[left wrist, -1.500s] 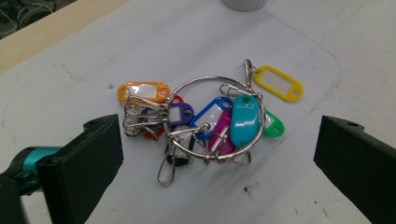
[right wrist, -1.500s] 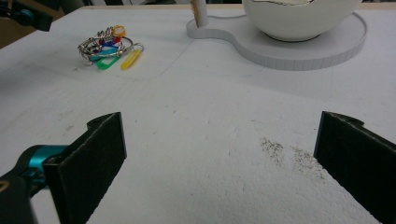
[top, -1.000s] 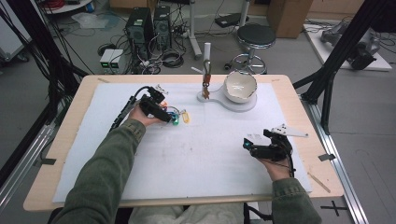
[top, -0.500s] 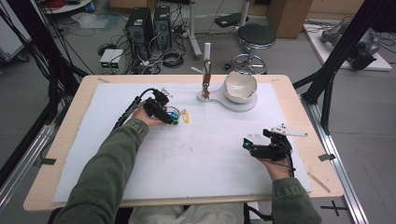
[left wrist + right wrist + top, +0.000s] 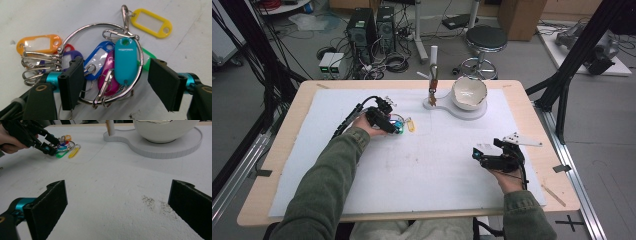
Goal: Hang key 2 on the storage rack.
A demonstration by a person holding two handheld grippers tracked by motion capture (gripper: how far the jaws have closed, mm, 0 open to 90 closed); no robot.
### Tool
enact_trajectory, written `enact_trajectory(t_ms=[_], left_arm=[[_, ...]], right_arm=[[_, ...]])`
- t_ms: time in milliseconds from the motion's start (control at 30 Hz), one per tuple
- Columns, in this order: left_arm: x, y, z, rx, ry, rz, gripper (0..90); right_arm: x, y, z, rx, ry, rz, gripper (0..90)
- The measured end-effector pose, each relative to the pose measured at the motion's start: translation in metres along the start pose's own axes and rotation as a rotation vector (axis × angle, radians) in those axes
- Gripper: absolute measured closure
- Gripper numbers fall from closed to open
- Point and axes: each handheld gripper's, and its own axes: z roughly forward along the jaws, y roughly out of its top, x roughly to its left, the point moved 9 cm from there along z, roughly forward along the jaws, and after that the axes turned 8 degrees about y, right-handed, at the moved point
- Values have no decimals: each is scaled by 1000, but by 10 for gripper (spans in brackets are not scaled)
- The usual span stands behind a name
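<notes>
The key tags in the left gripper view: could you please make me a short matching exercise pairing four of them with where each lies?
Things:
1. teal tag
2. yellow tag
3. orange tag
4. green tag

Places:
A. outside the big metal ring, upper right
B. peeking out behind the ring's right edge
C. on top, across the ring's middle
D. far left, beside small rings

Pairs: 1-C, 2-A, 3-D, 4-B

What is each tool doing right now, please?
Left tool: open, jaws just closing around the ring of key tags, pads not yet pressing.
Right tool: open, holding nothing, over the white mat.
</notes>
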Motion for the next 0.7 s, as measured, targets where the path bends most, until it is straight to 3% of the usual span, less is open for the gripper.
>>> enact_trajectory(t_ms=[133,233,400,500,600,700], left_arm=[[-6,-1,1,8,-18,47,541],[-5,1,-1,-7,31,101,649],[-3,6,-8,-42,34,112,776],[-1,8,-11,-52,17,94,781],[1,13,-18,-85,-17,28,788],[7,19,-28,-119,-15,-7,799]], right_arm=[[-1,-1,1,8,-3,5,15],[-2,-1,1,6,-5,5,15],[-3,-1,1,4,-9,8,15],[-3,-1,1,4,-10,10,15],[-4,-1,1,5,-15,12,15],[-4,-1,1,4,-16,4,15]])
